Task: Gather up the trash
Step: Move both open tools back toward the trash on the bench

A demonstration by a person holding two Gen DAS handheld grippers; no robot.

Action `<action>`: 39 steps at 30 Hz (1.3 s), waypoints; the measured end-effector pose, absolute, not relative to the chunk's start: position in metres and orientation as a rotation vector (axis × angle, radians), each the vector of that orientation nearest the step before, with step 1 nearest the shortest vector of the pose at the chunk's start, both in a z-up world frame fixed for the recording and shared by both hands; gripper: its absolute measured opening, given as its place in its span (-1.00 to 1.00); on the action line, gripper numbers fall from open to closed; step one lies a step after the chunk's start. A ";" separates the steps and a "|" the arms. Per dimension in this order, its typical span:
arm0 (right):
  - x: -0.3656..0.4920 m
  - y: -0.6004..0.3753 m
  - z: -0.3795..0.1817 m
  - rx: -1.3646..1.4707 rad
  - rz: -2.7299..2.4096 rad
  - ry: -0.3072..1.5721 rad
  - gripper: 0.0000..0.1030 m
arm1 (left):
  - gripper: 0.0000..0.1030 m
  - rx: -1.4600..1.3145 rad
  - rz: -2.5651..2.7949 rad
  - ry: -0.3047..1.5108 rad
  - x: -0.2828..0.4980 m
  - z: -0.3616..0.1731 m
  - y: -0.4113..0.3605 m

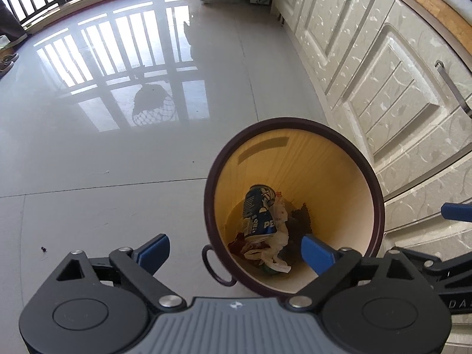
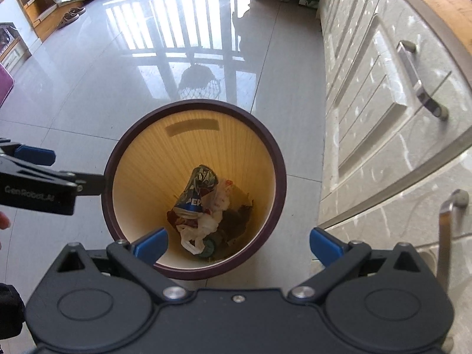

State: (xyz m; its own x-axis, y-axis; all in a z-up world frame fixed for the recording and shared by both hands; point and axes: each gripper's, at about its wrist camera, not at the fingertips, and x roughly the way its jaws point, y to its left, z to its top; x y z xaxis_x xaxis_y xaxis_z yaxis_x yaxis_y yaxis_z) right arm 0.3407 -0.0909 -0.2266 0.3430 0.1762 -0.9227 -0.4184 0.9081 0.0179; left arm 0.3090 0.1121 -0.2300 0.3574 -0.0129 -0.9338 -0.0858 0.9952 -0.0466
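Both grippers hover over the wastebasket (image 2: 194, 188); left gripper (image 1: 234, 253) and right gripper (image 2: 237, 243) both spread wide, nothing held. Crushed Pepsi can (image 2: 196, 190) lies at bin bottom w/ white plastic bag (image 2: 203, 224) and dark scraps. Looks near done: pull back straight up, w/o knocking the dark rim. Glossy grey tile floor (image 1: 103, 147), bare bar a speck at 8 o'clock; cream cabinets (image 2: 383, 112) at 3 o'clock, window bars reflected at 12.

Home kitchen, cream cabinets (image 2: 383, 94), wooden countertop (image 2: 436, 3), glossy tiled floor (image 1: 88, 177), slippers (image 2: 70, 14)
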 end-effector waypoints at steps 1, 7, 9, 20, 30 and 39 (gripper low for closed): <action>0.339 -0.091 -0.225 -0.239 0.390 1.155 1.00 | 0.93 -0.092 0.052 1.205 0.307 -0.228 0.113; 0.333 -0.095 -0.211 -0.220 0.385 1.127 1.00 | 1.00 -0.079 0.079 1.203 0.290 -0.214 0.115; 0.330 -0.097 -0.206 -0.216 0.379 1.116 1.00 | 1.00 -0.074 0.086 1.199 0.286 -0.209 0.115; 0.315 -0.101 -0.172 -0.219 0.350 1.062 1.00 | 1.00 -0.105 0.100 1.157 0.260 -0.178 0.118; 0.297 -0.105 -0.120 -0.220 0.348 0.974 1.00 | 1.00 -0.131 0.103 1.073 0.235 -0.136 0.115; 0.272 -0.123 -0.075 -0.209 0.340 0.882 1.00 | 1.00 -0.127 0.102 0.963 0.208 -0.089 0.104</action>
